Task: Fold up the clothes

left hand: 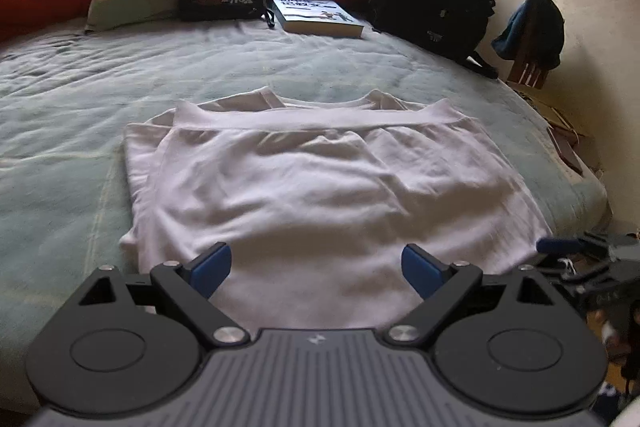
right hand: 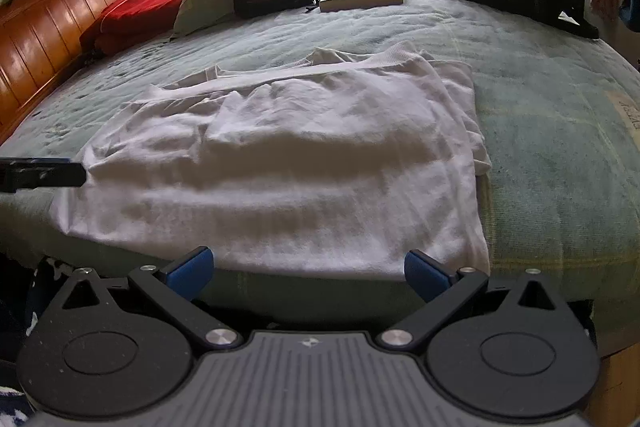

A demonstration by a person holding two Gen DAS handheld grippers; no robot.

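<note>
White T-shirt (left hand: pixel 320 187) was seen lying flat on the grey-green bedspread (left hand: pixel 60 155), already doubled so that its hem band lay near the collar, its long axis running crosswise to both sets of fingers. Left gripper (left hand: pixel 318 269) was held with its blue pads (left hand: pixel 212 267) wide apart, gripping nothing, the near fold edge passing directly beneath and between them. Right gripper (right hand: pixel 312 273) was likewise spread and empty, its pads (right hand: pixel 190 273) just short of the near edge, with the shirt (right hand: pixel 288 155) ahead. Left was judged nearer, already over the cloth; each was placed towards its own near corner.
</note>
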